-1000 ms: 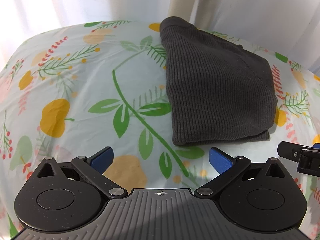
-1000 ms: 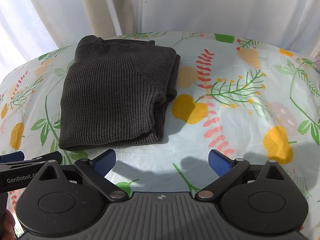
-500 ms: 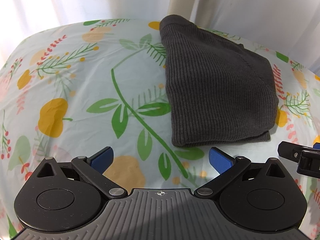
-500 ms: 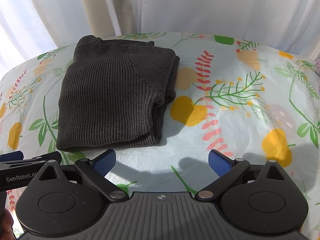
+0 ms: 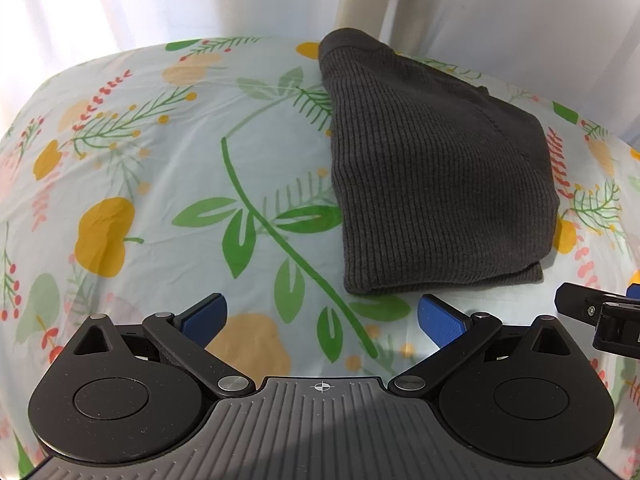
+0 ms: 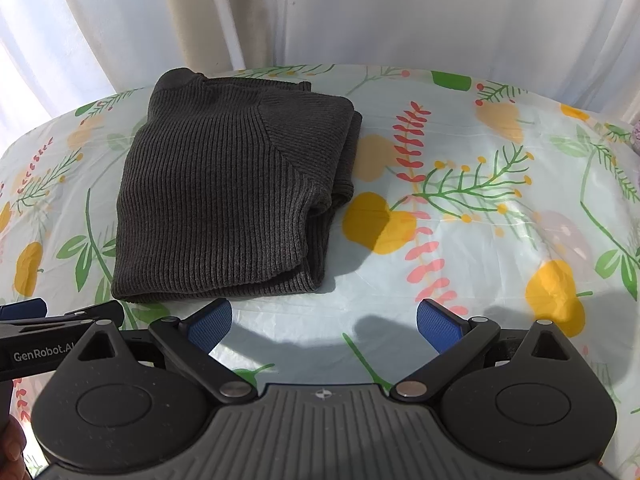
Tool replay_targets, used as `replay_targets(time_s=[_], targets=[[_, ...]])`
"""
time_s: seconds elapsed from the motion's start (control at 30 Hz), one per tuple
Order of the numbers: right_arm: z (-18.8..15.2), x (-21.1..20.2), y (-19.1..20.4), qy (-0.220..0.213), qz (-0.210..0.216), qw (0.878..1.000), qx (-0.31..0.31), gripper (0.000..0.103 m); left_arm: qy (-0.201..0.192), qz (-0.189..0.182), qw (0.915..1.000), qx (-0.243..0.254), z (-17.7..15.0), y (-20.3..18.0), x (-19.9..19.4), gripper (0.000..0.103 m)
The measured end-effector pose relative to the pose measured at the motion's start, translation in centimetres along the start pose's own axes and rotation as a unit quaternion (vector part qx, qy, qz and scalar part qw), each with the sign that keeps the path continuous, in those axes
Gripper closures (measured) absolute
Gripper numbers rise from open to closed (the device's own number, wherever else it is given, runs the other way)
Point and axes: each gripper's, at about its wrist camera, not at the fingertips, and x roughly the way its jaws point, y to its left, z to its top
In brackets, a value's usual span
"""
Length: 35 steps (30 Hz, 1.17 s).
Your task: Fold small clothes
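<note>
Bright daylight from behind pale curtains (image 6: 320, 12), blown out to near white at the upper left of both views. Soft sheen on the glossy floral surface (image 6: 460, 248); in the right wrist view, dark curved shadows (image 6: 360, 332) just ahead of the jaws and a shaded strip along the right edge of the folded dark sweater (image 6: 224, 200). Sharp focus throughout, knit ribs crisp. Strong fisheye bulge, corners vignetted dark.
</note>
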Motion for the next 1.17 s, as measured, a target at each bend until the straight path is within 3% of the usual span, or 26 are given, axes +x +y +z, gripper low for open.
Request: replay_targets(time_s=[1.17], targets=[[-0.01,-0.07,0.01,0.0,0.002,1.0,0.004,0.004,-0.006,0.027,0.9992,0.028,-0.23,-0.3,-0.07,0.0]])
